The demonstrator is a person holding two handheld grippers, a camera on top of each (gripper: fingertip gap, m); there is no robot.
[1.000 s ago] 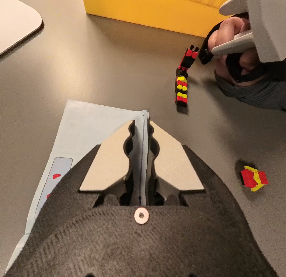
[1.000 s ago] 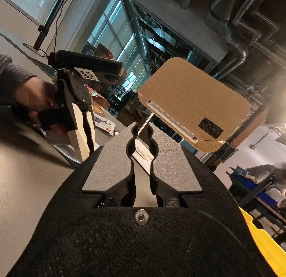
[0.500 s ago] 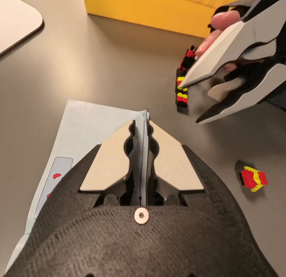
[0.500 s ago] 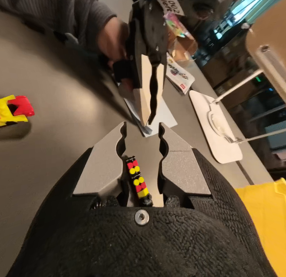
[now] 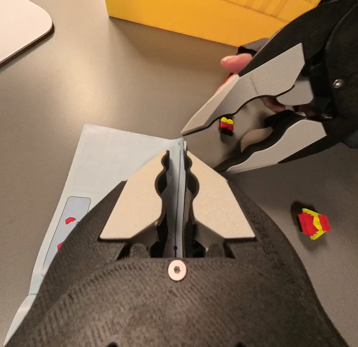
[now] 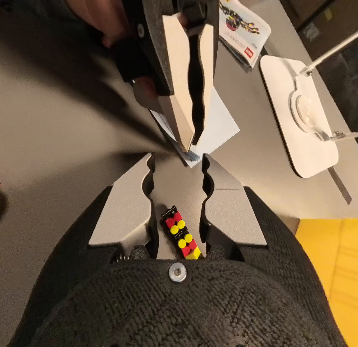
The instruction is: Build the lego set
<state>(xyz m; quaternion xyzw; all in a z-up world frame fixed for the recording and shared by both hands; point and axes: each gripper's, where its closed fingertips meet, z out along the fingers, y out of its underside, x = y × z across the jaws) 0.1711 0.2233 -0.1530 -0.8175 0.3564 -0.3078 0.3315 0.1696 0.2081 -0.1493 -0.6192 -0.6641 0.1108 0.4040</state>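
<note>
A black strip of Lego with red and yellow pieces lies on the grey table between the fingers of my right gripper. That gripper is open and does not touch the strip. In the left wrist view the right gripper comes in from the right, and only the strip's end shows between its fingers. My left gripper is shut, its tips resting on the corner of the pale blue instruction booklet. It also shows in the right wrist view. A small red and yellow Lego piece lies at the right.
A yellow box stands at the back of the table and shows in the right wrist view. A white stand base sits beyond the booklet. A second printed booklet lies farther off. A person's hands hold both grippers. My two grippers' fingertips are within a few centimetres of each other. Left tips and right tips are each some 25 cm from the white stand base.
My right gripper swung down from pointing up into the room, opened, and moved forward around the Lego strip. My left gripper stayed on the booklet.
</note>
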